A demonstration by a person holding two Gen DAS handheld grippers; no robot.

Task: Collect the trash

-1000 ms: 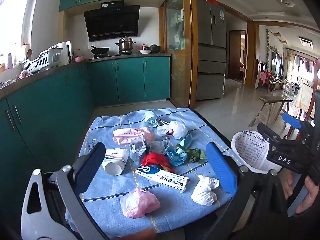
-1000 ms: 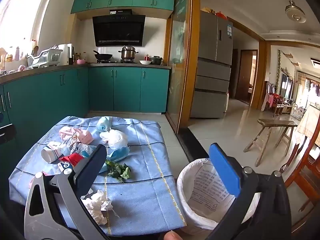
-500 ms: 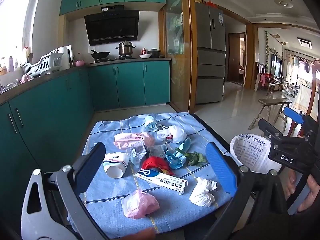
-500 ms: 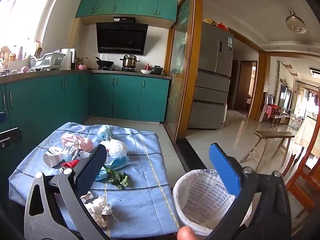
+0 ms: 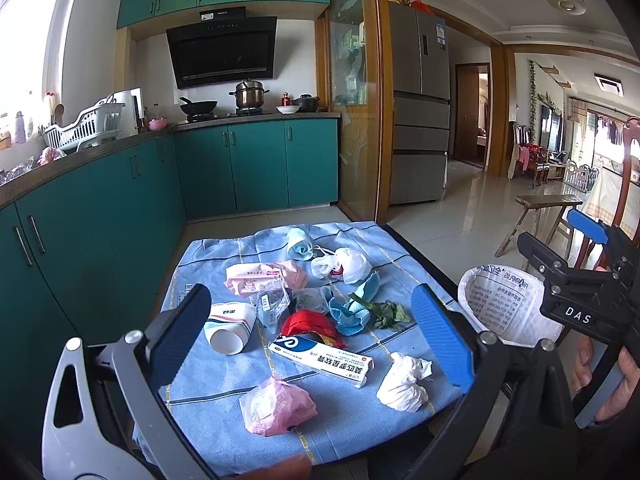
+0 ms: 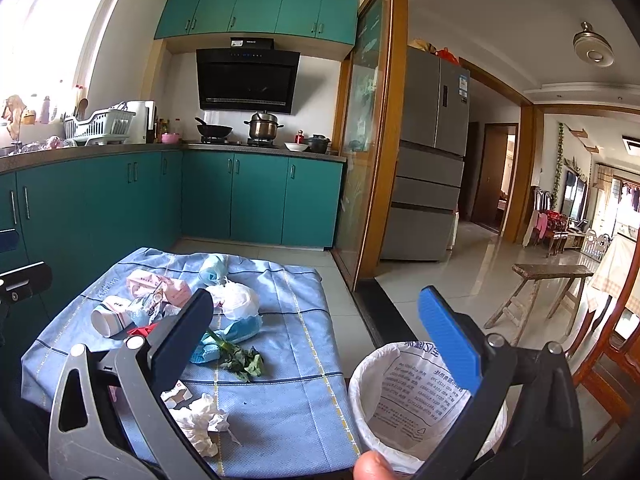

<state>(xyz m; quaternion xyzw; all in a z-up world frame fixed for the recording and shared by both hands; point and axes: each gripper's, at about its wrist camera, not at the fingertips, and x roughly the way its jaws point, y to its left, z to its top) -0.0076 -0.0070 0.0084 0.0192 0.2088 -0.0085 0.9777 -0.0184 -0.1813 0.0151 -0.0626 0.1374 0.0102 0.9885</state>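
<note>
Several pieces of trash lie on a blue cloth-covered table (image 5: 208, 408): a paper cup (image 5: 229, 327) on its side, a toothpaste box (image 5: 322, 356), a pink bag (image 5: 276, 406), a white tissue wad (image 5: 404, 382), green leaves (image 5: 384, 314), a white bag (image 5: 354, 265). My left gripper (image 5: 316, 328) hovers open above the near end, holding nothing. My right gripper (image 6: 320, 332) is open and empty too, raised between the table (image 6: 288, 412) and the white-lined bin (image 6: 404, 396). In the left wrist view the right gripper (image 5: 576, 280) shows beside the bin (image 5: 504, 304).
Teal cabinets (image 5: 100, 208) run along the left and back with a stove and pots. A glass partition (image 5: 352, 120) and fridge (image 5: 420, 120) stand behind. A wooden bench (image 6: 552, 276) and chairs (image 6: 600, 352) sit right on tiled floor.
Both grippers have risen and pulled back a little, so the table and bin sit lower and smaller in view. Neither jaw opening changed; the trash has not moved.
</note>
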